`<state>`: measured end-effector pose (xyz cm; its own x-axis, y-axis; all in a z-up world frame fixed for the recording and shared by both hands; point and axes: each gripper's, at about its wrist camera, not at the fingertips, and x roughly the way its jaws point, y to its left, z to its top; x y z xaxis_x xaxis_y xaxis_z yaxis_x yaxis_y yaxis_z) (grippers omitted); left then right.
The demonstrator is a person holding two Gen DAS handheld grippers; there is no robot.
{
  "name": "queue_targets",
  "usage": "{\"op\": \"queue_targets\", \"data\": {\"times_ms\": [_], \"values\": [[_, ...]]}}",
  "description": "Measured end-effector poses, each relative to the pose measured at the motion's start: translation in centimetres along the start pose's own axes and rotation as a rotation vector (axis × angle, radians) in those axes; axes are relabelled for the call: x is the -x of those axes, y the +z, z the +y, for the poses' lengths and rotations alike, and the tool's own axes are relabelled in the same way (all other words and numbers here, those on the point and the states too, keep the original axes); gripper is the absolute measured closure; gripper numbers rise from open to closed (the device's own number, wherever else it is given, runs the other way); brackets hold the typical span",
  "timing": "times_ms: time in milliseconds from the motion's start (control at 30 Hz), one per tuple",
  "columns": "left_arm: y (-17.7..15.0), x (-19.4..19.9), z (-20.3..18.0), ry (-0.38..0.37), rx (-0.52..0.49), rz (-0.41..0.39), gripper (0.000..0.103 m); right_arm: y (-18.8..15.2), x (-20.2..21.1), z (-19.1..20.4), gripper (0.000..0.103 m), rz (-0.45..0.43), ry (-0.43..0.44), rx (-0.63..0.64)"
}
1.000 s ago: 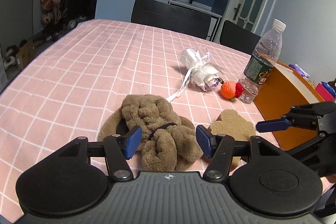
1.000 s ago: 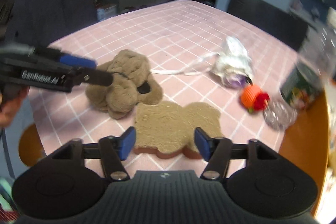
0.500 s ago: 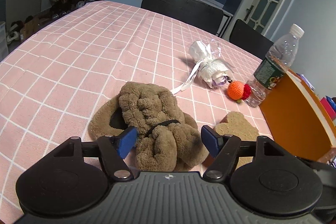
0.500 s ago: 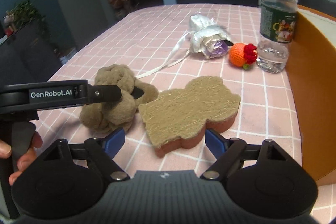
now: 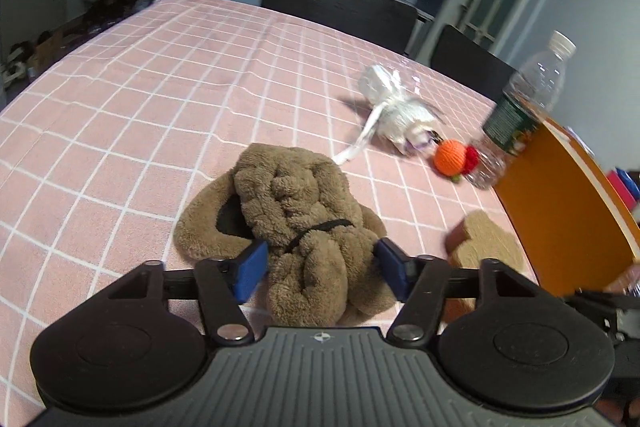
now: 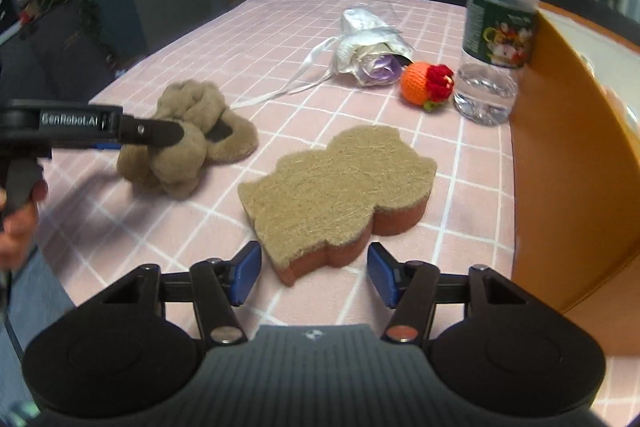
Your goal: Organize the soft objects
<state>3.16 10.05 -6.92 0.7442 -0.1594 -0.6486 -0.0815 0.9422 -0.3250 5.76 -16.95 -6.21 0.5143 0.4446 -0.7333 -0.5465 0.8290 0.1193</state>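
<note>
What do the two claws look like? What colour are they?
Both claws are black plastic with two round discs and a ribbed middle. The left claw and right claw have blue fingertip pads. White "GenRobot.AI" lettering marks the left one's side.

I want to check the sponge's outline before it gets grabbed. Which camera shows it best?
The right wrist view: the sponge lies whole just ahead of the open right gripper. The left wrist view shows only part of it, behind the left gripper's finger.

brown plush toy [image 5: 300,211]: crumpled, lying on pink checked cloth | bear-shaped sponge [image 6: 336,195]: tan top, reddish base, flat, just right of plush
</note>
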Motion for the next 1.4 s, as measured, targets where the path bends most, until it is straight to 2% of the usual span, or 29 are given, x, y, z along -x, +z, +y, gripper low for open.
{"op": "queue_targets", "data": {"times_ms": [67,133,267,333,367,433,500,533,600,733,967,1067,1133,1233,1267,1400], "values": [[0.1,0.1,0.0,-0.022,-0.023,0.014,0.048,0.2,-0.2,0.3,0.054,-0.004,0.014,0.039],[0.5,0.1,0.0,-0.038,-0.037,0.031,0.051,0.7,-0.4,0.5,0.056,-0.006,-0.002,0.061],[0.8,0.5,-0.3,0.010,-0.095,0.035,0.052,1.3,-0.5,0.3,0.060,-0.015,-0.118,0.081],[0.8,0.8,-0.3,0.040,-0.113,0.029,0.052,1.4,-0.3,-0.2,0.057,-0.021,-0.130,0.050],[0.8,0.9,-0.2,0.051,-0.113,0.025,0.051,1.4,0.0,-0.4,0.054,-0.030,-0.118,0.029],[0.8,1.2,0.0,0.055,-0.094,0.016,0.046,1.4,0.5,-0.5,0.029,-0.052,-0.105,-0.014],[0.9,1.5,-0.1,0.065,-0.079,-0.011,0.023,1.5,0.8,-0.1,0.015,-0.087,-0.093,-0.054],[0.9,1.6,-0.3,0.073,-0.077,-0.024,0.020,1.7,0.7,0.0,0.011,-0.098,-0.092,-0.084],[1.0,1.5,-0.7,0.073,-0.073,-0.050,0.019,2.1,0.0,0.2,0.009,-0.105,-0.104,-0.152],[1.1,0.5,-1.4,0.095,-0.069,-0.045,0.018,3.0,-2.0,0.3,0.009,-0.097,-0.142,-0.250],[0.8,-1.2,-1.3,0.148,-0.025,-0.040,0.018,4.2,-3.6,0.7,0.010,-0.112,-0.205,-0.240],[0.9,-1.6,-1.3,0.166,-0.030,-0.046,0.018,4.3,-4.1,0.1,0.015,-0.102,-0.213,-0.257],[0.8,-2.0,-1.5,0.185,-0.050,-0.044,0.019,4.2,-4.4,-0.3,0.023,-0.091,-0.213,-0.276],[0.5,-2.5,-1.5,0.205,-0.084,-0.033,0.021,4.1,-4.7,-0.9,0.029,-0.080,-0.205,-0.279],[0.4,-2.6,-1.6,0.211,-0.095,-0.032,0.026,4.1,-4.7,-1.0,0.029,-0.082,-0.199,-0.280],[0.3,-2.9,-2.1,0.222,-0.142,-0.032,0.035,3.9,-4.5,-1.0,0.031,-0.089,-0.184,-0.258]]}}
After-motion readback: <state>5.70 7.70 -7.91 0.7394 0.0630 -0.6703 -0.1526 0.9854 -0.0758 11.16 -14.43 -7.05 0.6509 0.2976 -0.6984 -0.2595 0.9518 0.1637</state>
